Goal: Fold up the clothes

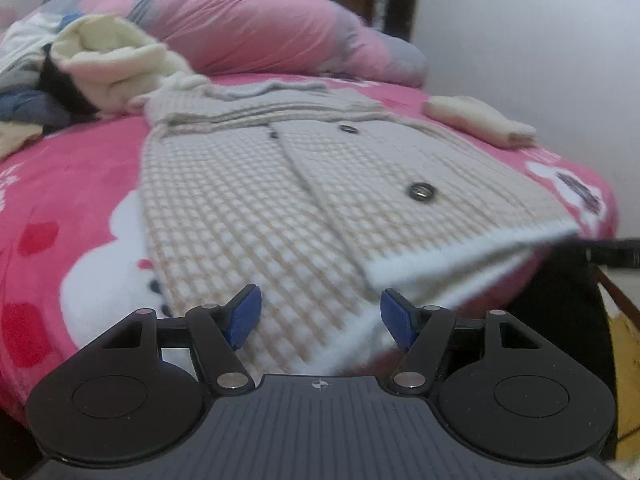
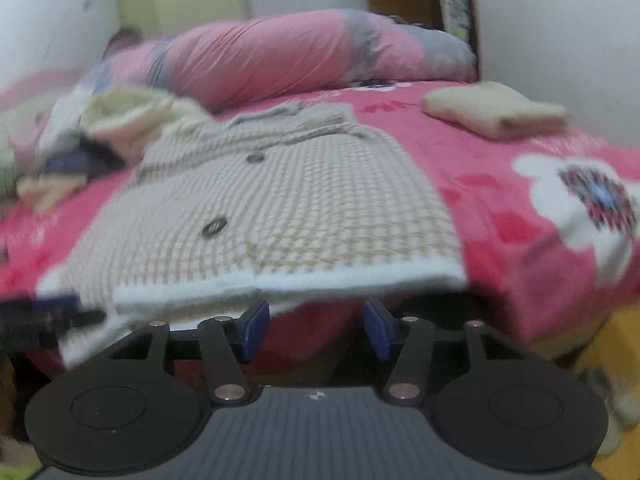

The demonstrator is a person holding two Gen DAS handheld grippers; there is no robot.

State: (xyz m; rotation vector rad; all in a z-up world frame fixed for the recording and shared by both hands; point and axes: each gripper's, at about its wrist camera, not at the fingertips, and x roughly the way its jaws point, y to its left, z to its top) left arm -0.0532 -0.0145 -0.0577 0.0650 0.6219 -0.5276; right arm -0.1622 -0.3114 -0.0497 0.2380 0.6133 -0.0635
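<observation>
Cardigan (image 1: 248, 200) lies flat on the bed (image 1: 68, 184), buttoned front up, hem overhanging the near edge. Left claw (image 1: 320, 316) and right claw (image 2: 316, 330) are both spread, holding nothing, just short of the hem; a one-layer pinch could skew the fold. Motion blur apparently hides hem layering; sleeves are not visible.

Both grippers gaping, holding nothing

The left gripper (image 1: 321, 317) is pointing forward with its blue pads (image 1: 243, 317) spread wide; the right gripper (image 2: 316, 329) is doing likewise, level and low.
</observation>
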